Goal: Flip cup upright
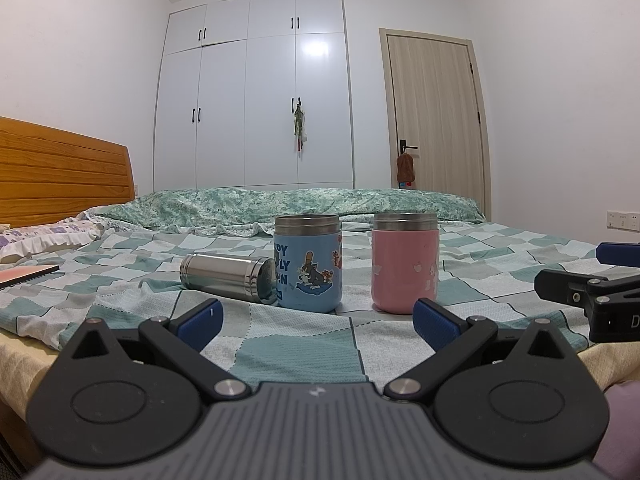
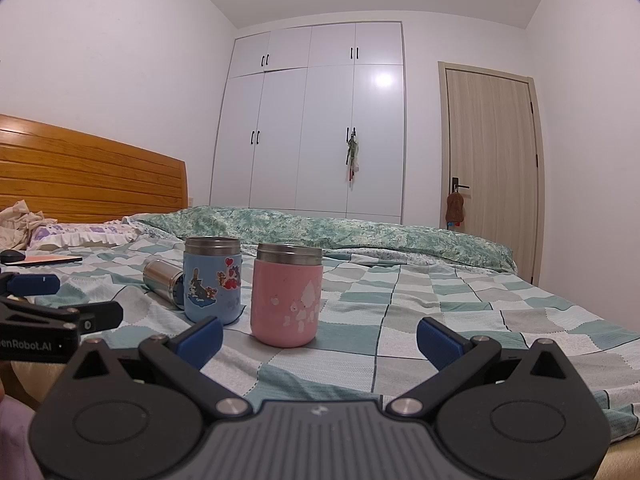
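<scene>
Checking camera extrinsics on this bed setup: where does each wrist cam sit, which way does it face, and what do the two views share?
Left wrist: low over the near edge of the bed, facing the wardrobe; its own left gripper open, the other gripper at the right edge.
Right wrist: beside it to the right, same heading; right gripper open, the other gripper at the left edge.
Shared: steel cup on its side, blue cup and pink cup upright, wardrobe, door, headboard.

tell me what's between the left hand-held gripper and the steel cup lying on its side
Only bare checked bedsheet. In the left wrist view, the left hand-held gripper stands open and short of the steel cup, with nothing else in that stretch.
</scene>
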The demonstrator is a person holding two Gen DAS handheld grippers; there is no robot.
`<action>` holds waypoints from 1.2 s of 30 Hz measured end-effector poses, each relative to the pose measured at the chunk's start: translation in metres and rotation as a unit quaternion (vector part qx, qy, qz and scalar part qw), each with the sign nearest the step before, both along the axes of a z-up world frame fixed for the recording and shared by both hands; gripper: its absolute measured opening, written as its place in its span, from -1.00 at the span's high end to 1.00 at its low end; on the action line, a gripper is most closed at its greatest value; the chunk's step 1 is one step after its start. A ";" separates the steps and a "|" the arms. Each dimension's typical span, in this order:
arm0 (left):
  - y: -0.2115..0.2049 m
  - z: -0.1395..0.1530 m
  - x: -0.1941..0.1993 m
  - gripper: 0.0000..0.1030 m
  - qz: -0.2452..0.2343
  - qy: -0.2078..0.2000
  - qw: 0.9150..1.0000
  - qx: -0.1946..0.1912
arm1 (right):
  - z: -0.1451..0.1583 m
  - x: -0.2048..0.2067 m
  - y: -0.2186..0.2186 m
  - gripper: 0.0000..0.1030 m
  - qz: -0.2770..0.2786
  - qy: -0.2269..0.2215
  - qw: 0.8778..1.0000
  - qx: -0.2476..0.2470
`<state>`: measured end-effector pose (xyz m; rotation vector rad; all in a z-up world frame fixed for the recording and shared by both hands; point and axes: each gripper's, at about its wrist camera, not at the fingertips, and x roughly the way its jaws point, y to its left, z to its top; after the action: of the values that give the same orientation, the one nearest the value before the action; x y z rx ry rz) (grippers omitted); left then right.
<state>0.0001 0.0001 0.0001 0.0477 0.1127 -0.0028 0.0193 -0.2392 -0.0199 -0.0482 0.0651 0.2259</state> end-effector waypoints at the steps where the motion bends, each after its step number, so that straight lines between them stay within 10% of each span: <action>1: 0.000 0.000 0.000 -1.00 0.000 0.000 1.000 0.000 | 0.000 0.000 0.000 -1.00 0.000 0.000 1.000 0.000; 13: 0.009 0.011 -0.002 -1.00 -0.013 0.019 1.000 -0.009 | 0.005 0.004 0.011 -1.00 0.021 0.020 1.000 -0.007; 25: 0.055 0.056 0.025 -1.00 -0.017 0.040 0.994 0.103 | 0.036 0.030 0.065 -1.00 0.078 0.058 0.995 -0.003; 36: 0.085 0.072 0.083 -1.00 -0.093 0.073 0.949 0.293 | 0.048 0.070 0.135 -1.00 0.075 0.097 0.992 0.019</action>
<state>0.0829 0.0848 0.0721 0.6535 0.2547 -0.1627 0.0890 -0.1040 0.0284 0.0062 0.2509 0.3810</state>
